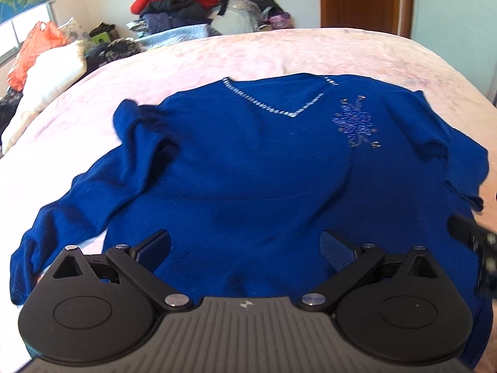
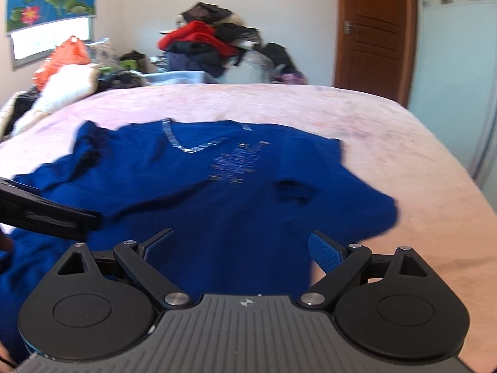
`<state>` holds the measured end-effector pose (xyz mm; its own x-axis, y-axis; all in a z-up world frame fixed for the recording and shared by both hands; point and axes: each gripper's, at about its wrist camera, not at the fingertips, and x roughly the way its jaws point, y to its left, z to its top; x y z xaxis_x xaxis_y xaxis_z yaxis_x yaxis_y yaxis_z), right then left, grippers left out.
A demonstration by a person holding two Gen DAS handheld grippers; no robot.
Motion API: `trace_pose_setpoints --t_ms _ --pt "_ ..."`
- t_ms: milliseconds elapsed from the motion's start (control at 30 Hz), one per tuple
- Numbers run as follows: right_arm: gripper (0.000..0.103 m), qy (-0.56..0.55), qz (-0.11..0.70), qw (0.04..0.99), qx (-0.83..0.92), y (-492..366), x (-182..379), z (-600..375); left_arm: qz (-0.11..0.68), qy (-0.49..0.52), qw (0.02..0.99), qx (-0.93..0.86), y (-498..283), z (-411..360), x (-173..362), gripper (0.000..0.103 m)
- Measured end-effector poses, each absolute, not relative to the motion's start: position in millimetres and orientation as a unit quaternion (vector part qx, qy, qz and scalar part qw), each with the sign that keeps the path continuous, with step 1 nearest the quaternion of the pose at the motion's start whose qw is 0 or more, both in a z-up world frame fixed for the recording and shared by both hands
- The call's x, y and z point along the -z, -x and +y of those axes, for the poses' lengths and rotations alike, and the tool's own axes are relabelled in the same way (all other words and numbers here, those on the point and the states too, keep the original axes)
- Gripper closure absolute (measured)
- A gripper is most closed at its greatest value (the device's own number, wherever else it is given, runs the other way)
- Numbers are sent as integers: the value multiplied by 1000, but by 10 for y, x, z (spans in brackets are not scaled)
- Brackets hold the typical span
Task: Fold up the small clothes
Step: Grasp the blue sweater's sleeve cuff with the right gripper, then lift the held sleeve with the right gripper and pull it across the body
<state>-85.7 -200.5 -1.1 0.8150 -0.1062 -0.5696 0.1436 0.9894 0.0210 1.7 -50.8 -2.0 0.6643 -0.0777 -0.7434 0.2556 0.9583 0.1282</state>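
A blue V-neck sweater (image 1: 248, 168) with silver neckline trim and a beaded flower lies front up on the pink bed (image 1: 279, 52). It also shows in the right wrist view (image 2: 202, 192). Its left sleeve (image 1: 71, 205) runs down to the lower left; the right sleeve (image 2: 369, 208) is bunched at the side. My left gripper (image 1: 245, 245) is open and empty above the sweater's lower hem. My right gripper (image 2: 242, 245) is open and empty above the hem's right part. Each gripper shows at the other view's edge, the right one (image 1: 475, 242) and the left one (image 2: 46, 214).
A pile of red and dark clothes (image 1: 186, 3) stands beyond the bed's far edge. An orange bag (image 1: 34, 49) and white bedding (image 1: 52, 71) lie at the far left. A brown door (image 2: 372, 37) is at the back right.
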Motion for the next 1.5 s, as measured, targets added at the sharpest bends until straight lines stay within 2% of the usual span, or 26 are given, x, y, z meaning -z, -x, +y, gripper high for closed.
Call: trace_pose_setpoints --t_ms 267,400,567,600,667,700,733,767,800,967,1000,1033,1233,1500 --pt "11 -42 319 943 89 558 261 -2460 409 -123 899 101 -45 -618 99 0" --pt "15 -18 321 944 79 385 354 -2476 412 -123 898 94 -91 -605 119 0" --pt "32 -41 321 942 95 331 392 -2670 417 -122 896 90 -138 -583 145 0" --pt "40 -55 320 941 96 337 399 -2734 419 -121 895 90 -150 -583 154 0" --pt "50 -79 317 940 95 353 412 -2851 424 -120 893 91 -171 -592 172 0" --pt "64 -83 315 940 104 361 411 -2895 427 -120 892 93 -178 -601 181 0" --pt "71 -91 311 940 103 375 406 -2939 427 -120 891 95 -179 -612 189 0" --pt "74 -110 307 940 97 383 403 -2999 428 -121 891 96 -175 -622 194 0" --pt "82 -128 304 940 91 387 402 -3049 427 -123 891 98 -169 -632 195 0" --pt "89 -152 293 941 73 362 434 -3120 423 -132 892 95 -161 -652 187 0" --pt "97 -176 285 940 66 387 424 -3171 422 -130 892 94 -163 -640 178 0" --pt "99 -203 274 938 57 425 402 -3234 421 -129 893 93 -166 -630 167 0" --pt "99 -340 200 918 35 662 156 -3753 416 -120 897 88 -203 -603 107 0" --pt "98 -326 141 924 145 875 -112 -4383 410 -126 900 84 -218 -606 69 0"
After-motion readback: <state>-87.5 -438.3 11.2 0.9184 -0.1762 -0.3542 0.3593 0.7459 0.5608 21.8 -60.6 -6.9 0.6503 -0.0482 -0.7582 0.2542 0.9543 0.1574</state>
